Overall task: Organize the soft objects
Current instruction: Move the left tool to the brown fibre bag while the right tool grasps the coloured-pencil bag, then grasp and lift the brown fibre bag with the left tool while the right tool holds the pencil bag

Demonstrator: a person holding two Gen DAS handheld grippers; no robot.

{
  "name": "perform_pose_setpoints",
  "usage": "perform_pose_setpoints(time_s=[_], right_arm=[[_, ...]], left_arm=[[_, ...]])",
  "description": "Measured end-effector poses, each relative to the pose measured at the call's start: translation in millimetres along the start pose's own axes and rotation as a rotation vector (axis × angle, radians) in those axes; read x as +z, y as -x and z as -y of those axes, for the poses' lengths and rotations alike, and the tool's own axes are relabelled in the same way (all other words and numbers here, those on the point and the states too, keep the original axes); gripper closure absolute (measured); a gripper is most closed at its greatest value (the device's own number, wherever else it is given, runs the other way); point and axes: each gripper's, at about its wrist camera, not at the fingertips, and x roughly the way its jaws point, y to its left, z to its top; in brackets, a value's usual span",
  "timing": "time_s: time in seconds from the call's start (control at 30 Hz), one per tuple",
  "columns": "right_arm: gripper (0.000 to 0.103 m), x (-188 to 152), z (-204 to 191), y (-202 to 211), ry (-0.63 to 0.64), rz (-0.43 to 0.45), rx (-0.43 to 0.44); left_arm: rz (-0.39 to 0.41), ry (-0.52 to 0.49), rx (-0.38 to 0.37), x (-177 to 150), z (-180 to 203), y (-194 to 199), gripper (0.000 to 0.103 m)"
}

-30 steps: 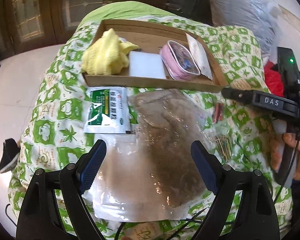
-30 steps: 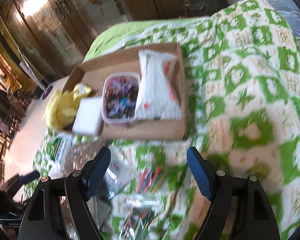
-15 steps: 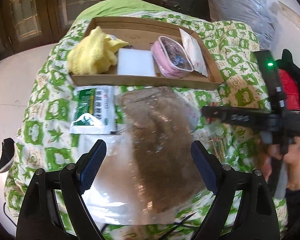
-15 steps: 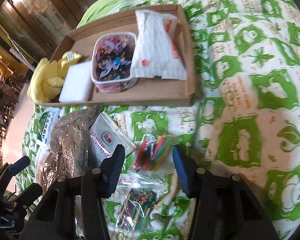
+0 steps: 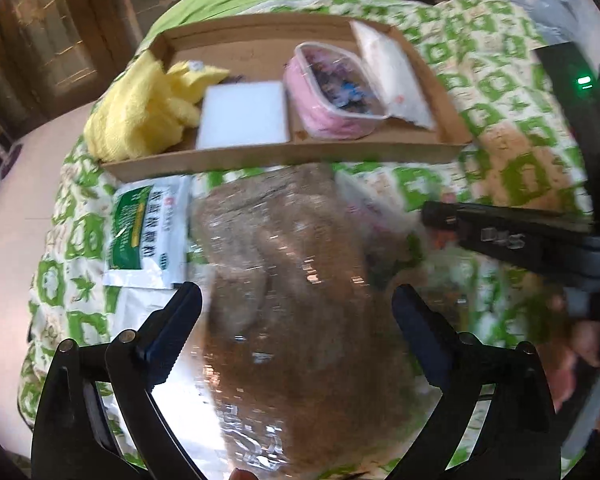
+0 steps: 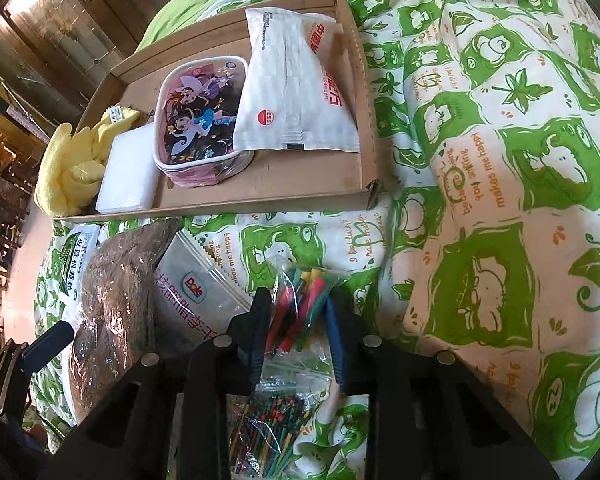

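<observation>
My left gripper hangs open above a clear bag of brown fluff lying on the green-and-white quilt, fingers apart on either side and not touching it. In the right wrist view my right gripper is closing its jaws on a small clear bag of coloured tubes, with the pads against its sides. The same brown bag lies left of it, over a Dole zip bag. The cardboard tray behind holds a yellow towel, a white sponge, a pink cartoon pouch and a white packet.
A green-and-white sachet lies left of the brown bag, in front of the tray. A second bag of thin coloured sticks sits under my right gripper. The quilt is bare to the right. The floor drops away on the left.
My right gripper sank onto the bag of coloured tubes and its fingers came together around it. My left gripper moved closer over the brown bag, staying open.
</observation>
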Motion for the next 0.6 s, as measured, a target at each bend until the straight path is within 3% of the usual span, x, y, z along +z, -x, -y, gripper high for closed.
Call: perform_pose_setpoints(time_s=[0.13, 0.47, 0.53, 0.6], right_arm=[[0.076, 1, -1, 1, 0.002, 0.000, -0.001], [0.076, 0, -7, 2, 0.014, 0.003, -0.004], [0.076, 0, -7, 2, 0.018, 0.004, -0.003], [0.076, -1, -7, 3, 0.021, 0.006, -0.001]], left_arm=[[-0.042, 0.021, 0.021, -5, -10, -14, 0.006], [-0.065, -0.035, 0.072, -5, 0, -33, 0.007], [-0.046, -0.036, 0.057, -5, 0, -31, 0.025], [-0.026, -0.038, 0.034, -5, -1, -25, 0.059]])
